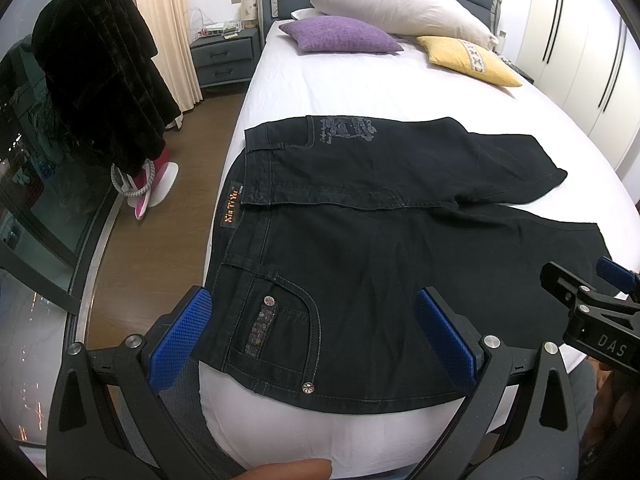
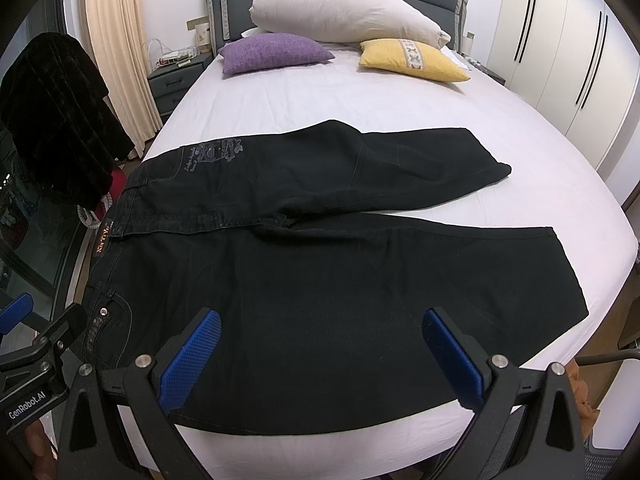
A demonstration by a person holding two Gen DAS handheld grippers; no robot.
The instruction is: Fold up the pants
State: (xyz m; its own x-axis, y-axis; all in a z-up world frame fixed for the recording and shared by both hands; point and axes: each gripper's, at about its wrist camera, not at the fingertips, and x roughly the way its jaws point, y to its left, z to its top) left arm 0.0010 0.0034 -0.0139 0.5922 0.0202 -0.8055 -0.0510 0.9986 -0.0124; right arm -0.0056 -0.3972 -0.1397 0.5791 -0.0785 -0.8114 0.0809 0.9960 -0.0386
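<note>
Fingers of both grippers spread wide, gripping nothing. Pants (image 2: 320,260) lay flat across bed (image 2: 360,92), 2 legs splayed apart, unfolded. Step, est.: pre-grasp. Next needs near edge pinched. Left gripper (image 1: 312,340) hovered over waistband pocket (image 1: 280,328); right gripper (image 2: 320,360) over near leg.

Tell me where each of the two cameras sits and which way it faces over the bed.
Left wrist: sits on the left gripper, open, above the pants' waist end near the bed's foot, facing the headboard; a fingertip shows at the bottom, the right gripper at right.
Right wrist: sits on the right gripper, open, over the near leg, facing the headboard; the left gripper shows at left.
Shared: the pants, the purple cushion, the yellow cushion.
</note>
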